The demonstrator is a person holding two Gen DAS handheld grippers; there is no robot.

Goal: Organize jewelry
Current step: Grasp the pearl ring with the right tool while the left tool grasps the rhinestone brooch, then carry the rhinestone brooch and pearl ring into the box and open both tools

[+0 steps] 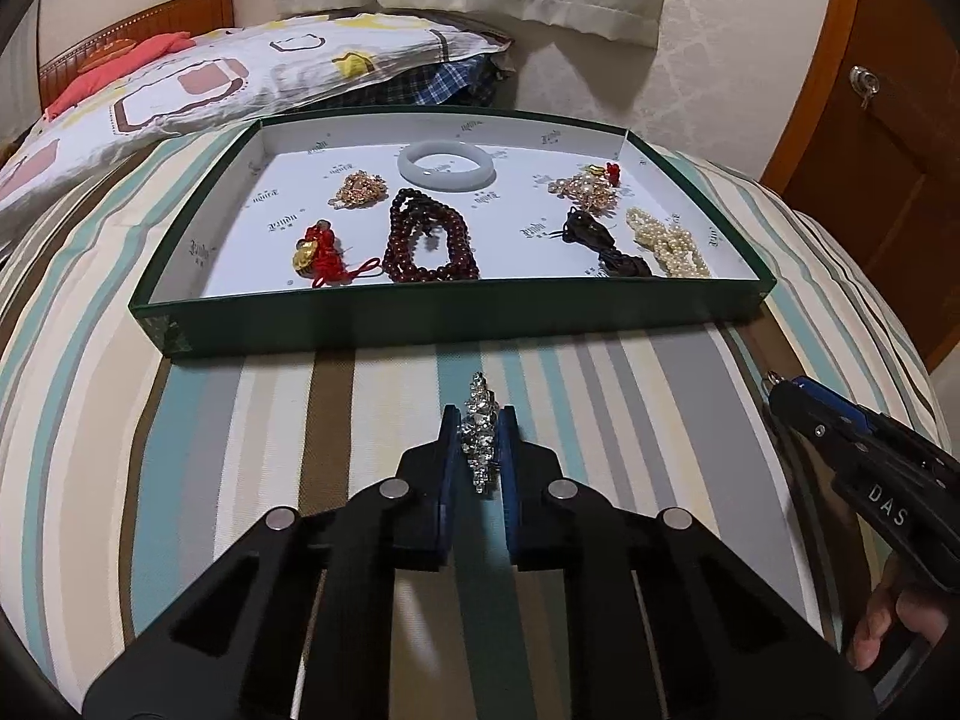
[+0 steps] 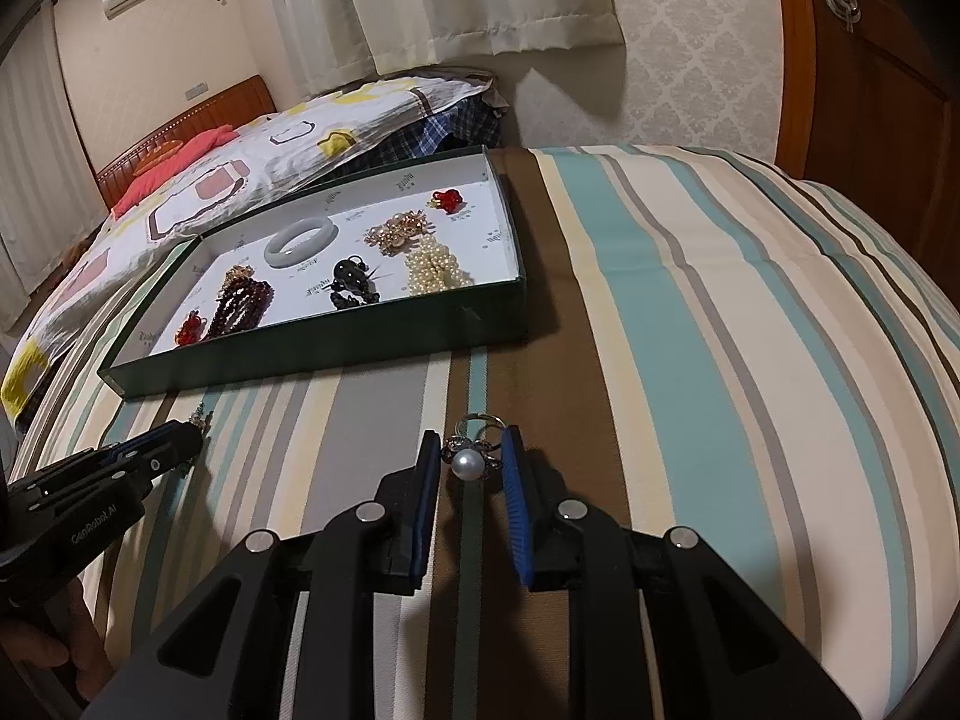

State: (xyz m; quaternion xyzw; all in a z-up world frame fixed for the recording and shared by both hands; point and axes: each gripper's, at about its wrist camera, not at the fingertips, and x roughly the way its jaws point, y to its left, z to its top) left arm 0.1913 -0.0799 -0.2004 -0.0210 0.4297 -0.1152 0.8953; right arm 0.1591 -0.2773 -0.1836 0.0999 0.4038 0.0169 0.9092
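Note:
My left gripper (image 1: 480, 420) is shut on a silver rhinestone piece (image 1: 480, 438), held between its blue pads just over the striped bed cover. My right gripper (image 2: 469, 443) stands open around a pearl ring (image 2: 470, 461) that lies on the cover; the pads do not touch it. A green tray (image 1: 444, 315) with a white floor lies beyond, holding a jade bangle (image 1: 446, 163), dark red beads (image 1: 429, 237), a pearl strand (image 1: 666, 240), a black cord piece (image 1: 600, 240), gold clusters (image 1: 358, 190) and red knot charms (image 1: 321, 252). The tray also shows in the right wrist view (image 2: 336, 348).
The striped bed cover (image 1: 240, 450) spans the foreground. A patterned quilt (image 1: 180, 90) lies behind the tray, with a wooden headboard (image 1: 132, 30) at far left. A wooden cabinet door (image 1: 870, 150) stands at right. The right gripper body (image 1: 870, 480) enters the left view's right side.

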